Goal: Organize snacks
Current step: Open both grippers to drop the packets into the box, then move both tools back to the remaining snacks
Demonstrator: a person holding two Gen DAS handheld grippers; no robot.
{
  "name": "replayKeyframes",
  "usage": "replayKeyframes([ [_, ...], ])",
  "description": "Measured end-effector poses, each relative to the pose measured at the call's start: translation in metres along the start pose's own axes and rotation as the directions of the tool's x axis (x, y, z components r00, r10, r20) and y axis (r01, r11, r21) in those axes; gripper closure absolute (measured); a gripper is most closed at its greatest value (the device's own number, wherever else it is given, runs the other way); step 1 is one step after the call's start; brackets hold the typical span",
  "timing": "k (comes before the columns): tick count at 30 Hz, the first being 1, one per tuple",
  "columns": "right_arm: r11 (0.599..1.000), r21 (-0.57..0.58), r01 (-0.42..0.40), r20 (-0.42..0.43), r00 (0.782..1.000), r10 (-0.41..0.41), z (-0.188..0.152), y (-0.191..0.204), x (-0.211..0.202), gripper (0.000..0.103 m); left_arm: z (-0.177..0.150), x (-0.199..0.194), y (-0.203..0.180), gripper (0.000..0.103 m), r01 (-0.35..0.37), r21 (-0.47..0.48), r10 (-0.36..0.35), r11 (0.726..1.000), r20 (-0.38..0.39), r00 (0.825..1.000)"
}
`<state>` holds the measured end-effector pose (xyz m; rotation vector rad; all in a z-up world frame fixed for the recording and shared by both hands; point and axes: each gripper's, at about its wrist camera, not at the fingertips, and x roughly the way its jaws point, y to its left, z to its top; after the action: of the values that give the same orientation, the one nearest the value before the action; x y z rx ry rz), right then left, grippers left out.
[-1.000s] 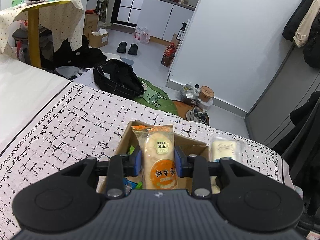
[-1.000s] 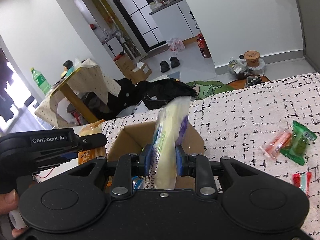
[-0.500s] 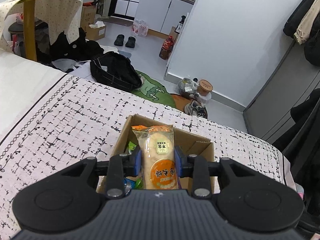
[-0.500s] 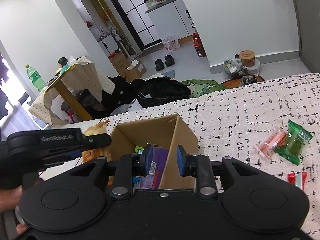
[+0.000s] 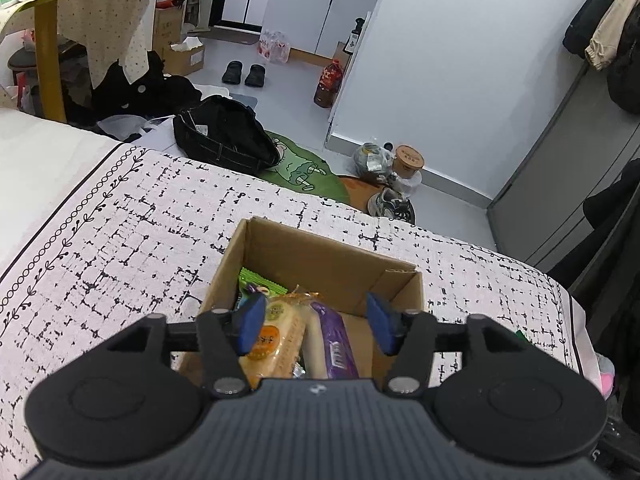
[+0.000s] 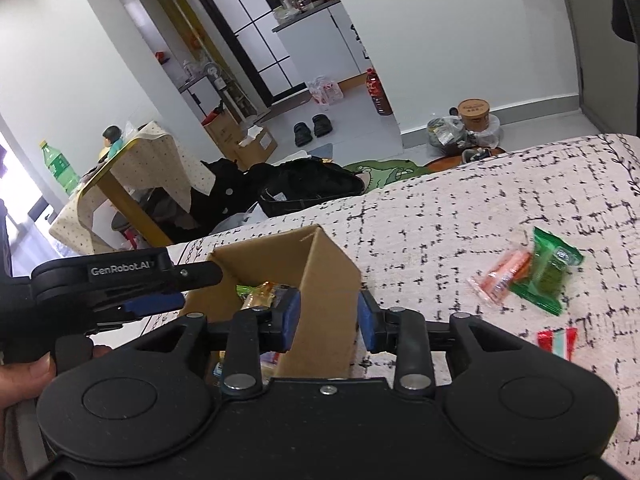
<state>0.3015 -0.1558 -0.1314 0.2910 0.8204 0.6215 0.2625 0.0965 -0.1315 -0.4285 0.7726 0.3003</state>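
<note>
1. A bed under a white cover (image 5: 120, 240) with black dash print fills the near scene; past it a grey floor, slippers, a black bag and a far kitchen doorway
2. Left gripper (image 5: 316, 320) hangs over the box (image 5: 320, 252), jaws opening; the rice cracker pack (image 5: 276, 336) lies inside just below the left pad, no longer pinched
3. Right gripper (image 6: 328, 316) sits at the box's right wall, jaws opening and straddling that cardboard wall without pressing it; it carries nothing
4. The box holds the cracker pack, a purple pack (image 5: 336, 344) and a green pack (image 5: 256, 280), lying side by side
5. Loose snacks wait on the cover to the right of the box: an orange pack (image 6: 500, 276) touching a green one (image 6: 548, 272), and a red and green sweet (image 6: 556, 342) nearer
6. To do this step well, I judge each gripper should open fully and lift straight clear, so no pad drags a pack out or tips the box; the right should then go for the loose snacks
7. Readable writing: "GenRobot.AI" on the left gripper's body, seen from the right wrist view; the pack lettering is too blurred to read
</note>
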Motion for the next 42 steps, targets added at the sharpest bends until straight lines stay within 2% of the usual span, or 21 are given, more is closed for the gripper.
replayKeyframes([
  [6, 0.999, 0.032, 0.026, 0.022, 0.999, -0.027, -0.004, -0.017, -0.016, 0.058, -0.009, -0.008, -0.016, 0.030, 0.010, 0.028, -0.010, 1.000, -0.010, 1.000],
  [20, 0.998, 0.041, 0.056, 0.049, 0.997, -0.058, -0.011, -0.053, -0.046, 0.030, -0.033, -0.023, -0.056, 0.014, 0.002, 0.076, -0.002, 0.997, -0.009, 1.000],
  [27, 0.997, 0.035, 0.066, 0.061, 0.996, -0.068, -0.016, -0.066, -0.059, 0.008, -0.045, -0.029, -0.073, 0.000, 0.011, 0.103, -0.012, 0.995, 0.008, 1.000],
  [30, 0.997, 0.039, 0.070, 0.069, 0.995, -0.072, -0.018, -0.073, -0.065, 0.000, -0.049, -0.031, -0.080, 0.000, 0.013, 0.116, -0.015, 0.993, 0.014, 1.000],
  [42, 0.992, 0.067, 0.107, 0.076, 0.991, -0.112, -0.029, -0.095, -0.080, 0.000, -0.063, -0.037, -0.103, 0.000, 0.061, 0.150, -0.062, 0.987, 0.003, 0.998],
])
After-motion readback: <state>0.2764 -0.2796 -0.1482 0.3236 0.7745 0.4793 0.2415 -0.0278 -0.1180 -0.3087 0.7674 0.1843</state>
